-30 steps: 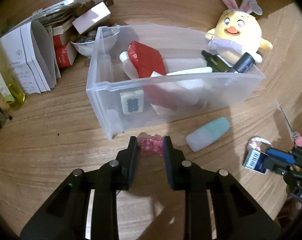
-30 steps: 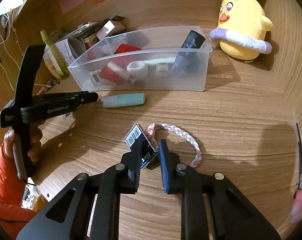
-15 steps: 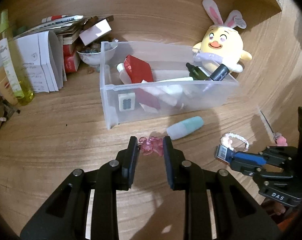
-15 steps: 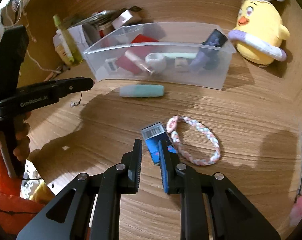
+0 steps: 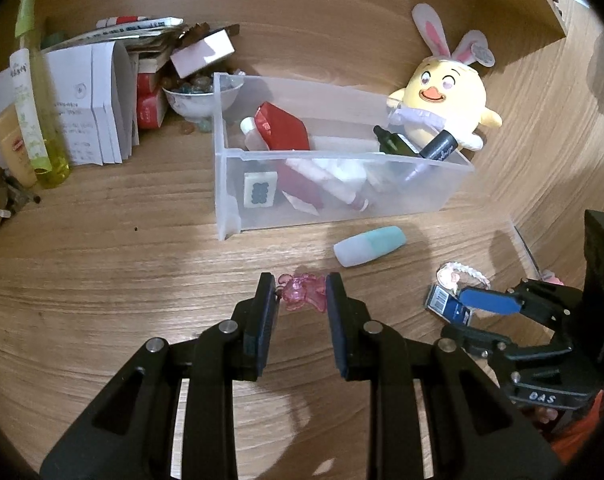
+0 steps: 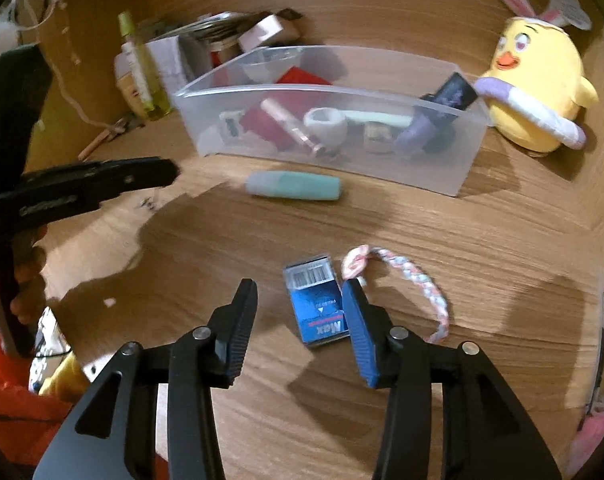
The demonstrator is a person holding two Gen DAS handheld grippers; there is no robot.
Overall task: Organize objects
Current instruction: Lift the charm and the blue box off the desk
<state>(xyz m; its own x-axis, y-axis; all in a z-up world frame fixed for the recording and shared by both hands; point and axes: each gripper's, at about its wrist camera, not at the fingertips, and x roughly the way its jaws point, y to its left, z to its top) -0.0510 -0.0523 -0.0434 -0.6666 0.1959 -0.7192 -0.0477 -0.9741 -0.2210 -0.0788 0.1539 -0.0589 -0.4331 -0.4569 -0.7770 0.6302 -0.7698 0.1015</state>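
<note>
The blue box (image 6: pixel 317 307) is being released onto the desk (image 6: pixel 461 240) beside the braided bracelet (image 6: pixel 413 280): the right gripper (image 6: pixel 298 308) fingers, closed on it before, have just been opening. A pink charm (image 5: pixel 303 293) is being gripped between the left gripper (image 5: pixel 302 294) fingers, as before.

Blue box (image 6: pixel 317 303) between parted gripper (image 6: pixel 298 300) fingers

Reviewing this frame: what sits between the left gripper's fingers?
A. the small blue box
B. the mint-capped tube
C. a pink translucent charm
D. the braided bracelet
C: in the left wrist view the left gripper is closed on the pink translucent charm; the small blue box lies on the desk between the open right gripper's fingers.
</note>
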